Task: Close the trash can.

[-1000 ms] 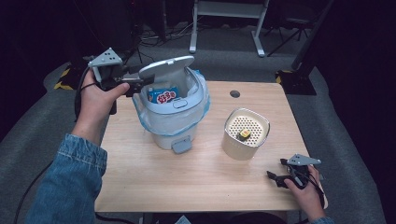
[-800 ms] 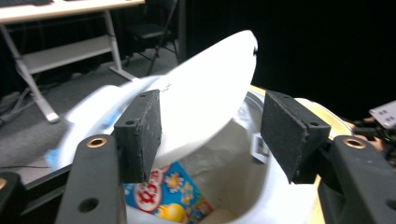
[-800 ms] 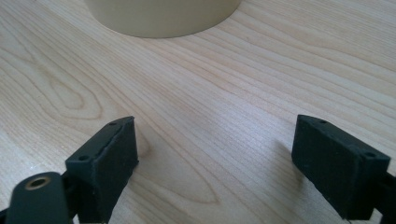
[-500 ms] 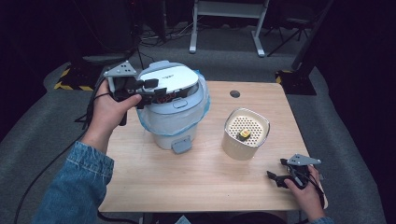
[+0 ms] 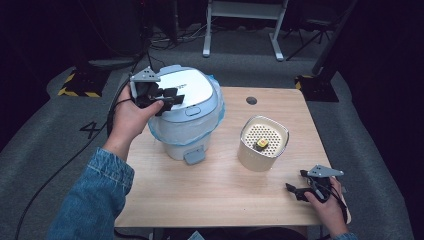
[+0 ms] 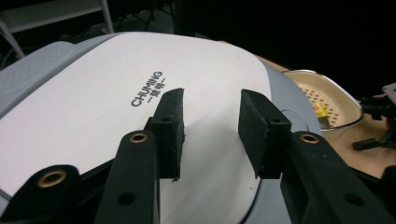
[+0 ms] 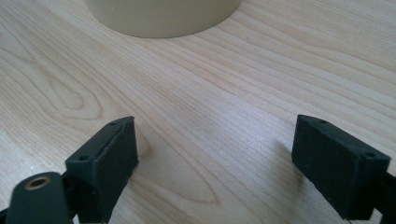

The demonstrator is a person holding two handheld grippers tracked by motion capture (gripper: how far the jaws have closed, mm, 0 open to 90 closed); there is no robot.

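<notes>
A white and pale-blue rice cooker [image 5: 192, 125] stands at the back left of the wooden table [image 5: 215, 200]. Its lid [image 5: 192, 87] [image 6: 93, 107] lies down flat and carries dark lettering. My left gripper [image 5: 172, 97] [image 6: 210, 126] rests over the lid's left part. Its jaws have just been closing; they stand partly apart with nothing between them, so it is open. Near the front right corner my right gripper [image 5: 296, 190] [image 7: 215, 158] sits low over the wood, open wide and holding nothing.
A beige container [image 5: 263, 145] [image 6: 327, 100] [image 7: 163, 16] with a perforated top and a small yellow piece on it stands right of the cooker. A round hole [image 5: 251, 100] marks the table's back edge. Grey floor, cables and a metal stand surround the table.
The cooker's lid, raised a second ago over a blue packet inside, has come down flat. My left gripper moved right and down with it and its jaws narrowed. The right gripper stayed put.
</notes>
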